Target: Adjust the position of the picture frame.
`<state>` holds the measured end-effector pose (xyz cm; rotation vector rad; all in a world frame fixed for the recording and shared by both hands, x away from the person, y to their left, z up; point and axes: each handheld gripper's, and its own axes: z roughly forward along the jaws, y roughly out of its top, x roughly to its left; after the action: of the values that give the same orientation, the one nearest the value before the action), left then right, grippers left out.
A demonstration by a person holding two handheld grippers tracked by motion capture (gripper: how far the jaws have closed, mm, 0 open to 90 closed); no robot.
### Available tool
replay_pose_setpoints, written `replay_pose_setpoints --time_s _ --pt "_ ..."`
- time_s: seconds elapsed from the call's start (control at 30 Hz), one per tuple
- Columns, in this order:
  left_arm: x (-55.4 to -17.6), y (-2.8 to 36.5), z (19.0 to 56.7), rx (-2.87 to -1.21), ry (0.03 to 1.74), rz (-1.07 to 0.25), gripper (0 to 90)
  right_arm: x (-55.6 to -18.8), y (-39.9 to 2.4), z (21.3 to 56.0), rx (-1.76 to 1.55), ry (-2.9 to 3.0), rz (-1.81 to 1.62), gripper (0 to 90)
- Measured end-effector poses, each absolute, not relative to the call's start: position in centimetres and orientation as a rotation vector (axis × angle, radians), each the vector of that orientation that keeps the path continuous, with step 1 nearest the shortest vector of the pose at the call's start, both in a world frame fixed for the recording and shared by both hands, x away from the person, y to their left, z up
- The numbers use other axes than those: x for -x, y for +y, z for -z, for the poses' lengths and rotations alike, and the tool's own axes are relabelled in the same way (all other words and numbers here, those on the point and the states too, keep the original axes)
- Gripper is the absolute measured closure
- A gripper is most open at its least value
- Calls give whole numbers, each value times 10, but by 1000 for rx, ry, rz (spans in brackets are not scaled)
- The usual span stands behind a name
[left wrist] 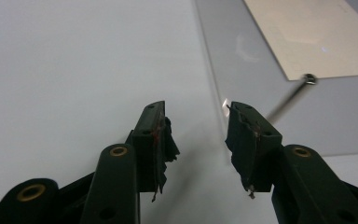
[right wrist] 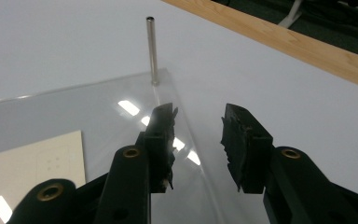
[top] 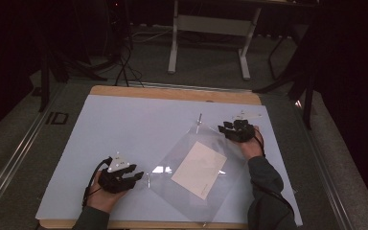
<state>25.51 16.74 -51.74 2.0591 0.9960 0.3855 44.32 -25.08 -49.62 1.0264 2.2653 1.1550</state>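
Both grippers, left (top: 139, 175) and right (top: 222, 127), stand apart around the clear sheet's (top: 235, 165) edges; it may slip from either gripper because it is thin and smooth.

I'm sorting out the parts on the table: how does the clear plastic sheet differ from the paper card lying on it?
The clear plastic sheet is see-through and glossy, throwing back bright glints; the paper card is cream, opaque and matte. The sheet is the larger, and the card lies within its edges. The sheet has thin metal pins standing at its corners; the card has none. Both lie flat, turned diamond-wise on the white table cover.
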Motion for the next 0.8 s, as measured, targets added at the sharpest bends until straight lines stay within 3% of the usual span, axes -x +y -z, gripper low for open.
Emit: replay_pose_setpoints --time_s 0.47,0.8 --pt "-241 154 519 -2103 892 -359 596 -453 -237 494 -1028 2268 -1162 619" --pt "-250 139 523 -2105 846 -358 608 -456 -224 495 -1016 2279 -1176 610"
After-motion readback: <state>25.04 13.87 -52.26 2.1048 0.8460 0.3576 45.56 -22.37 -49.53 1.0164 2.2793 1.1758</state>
